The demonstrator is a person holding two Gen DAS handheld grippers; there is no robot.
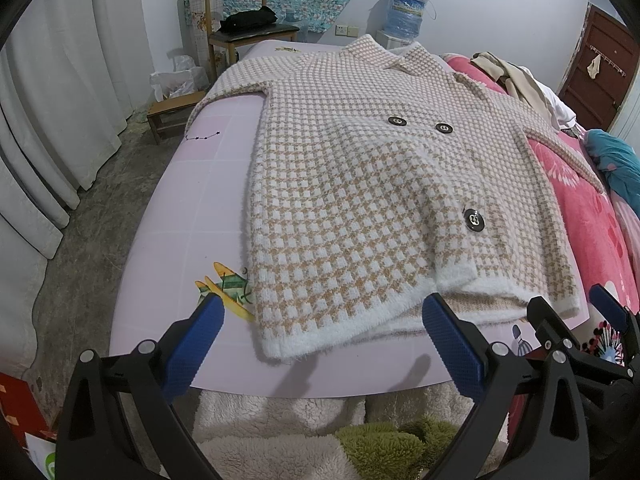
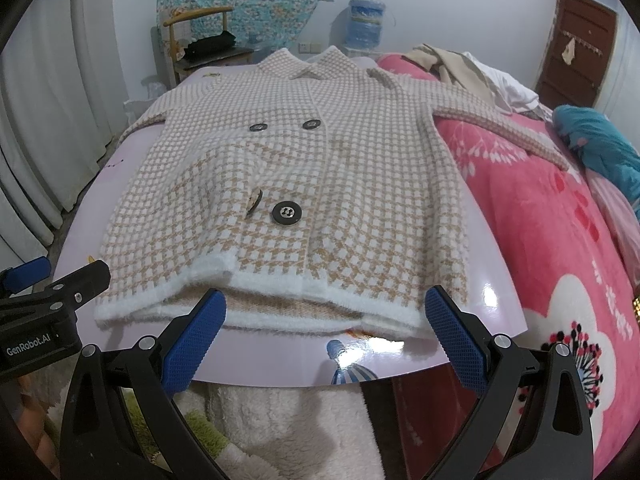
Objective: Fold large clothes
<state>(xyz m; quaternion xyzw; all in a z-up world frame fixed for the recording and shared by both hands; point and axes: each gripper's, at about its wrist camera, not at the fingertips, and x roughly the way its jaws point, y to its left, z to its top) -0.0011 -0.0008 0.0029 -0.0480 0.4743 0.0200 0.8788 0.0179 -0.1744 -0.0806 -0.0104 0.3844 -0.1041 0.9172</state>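
A fuzzy tan-and-white houndstooth cardigan [image 1: 360,184] with dark buttons lies front up on a glossy lilac board [image 1: 184,216], sleeves spread to both sides. It also fills the right wrist view [image 2: 320,184], on the same board [image 2: 496,300]. My left gripper [image 1: 324,340] is open and empty, just short of the white hem at its left part. My right gripper [image 2: 326,324] is open and empty in front of the hem's middle. The right gripper shows at the left view's right edge [image 1: 572,312], and the left gripper shows at the right view's left edge [image 2: 60,276].
The board lies on a bed with a pink floral blanket [image 2: 560,208]. Loose clothes [image 2: 460,68] and a teal cloth [image 2: 604,140] lie at the far right. A wooden chair [image 1: 244,28], a stool [image 1: 172,112] and curtains [image 1: 52,92] stand at the left. A fleece blanket [image 1: 280,424] hangs below the board.
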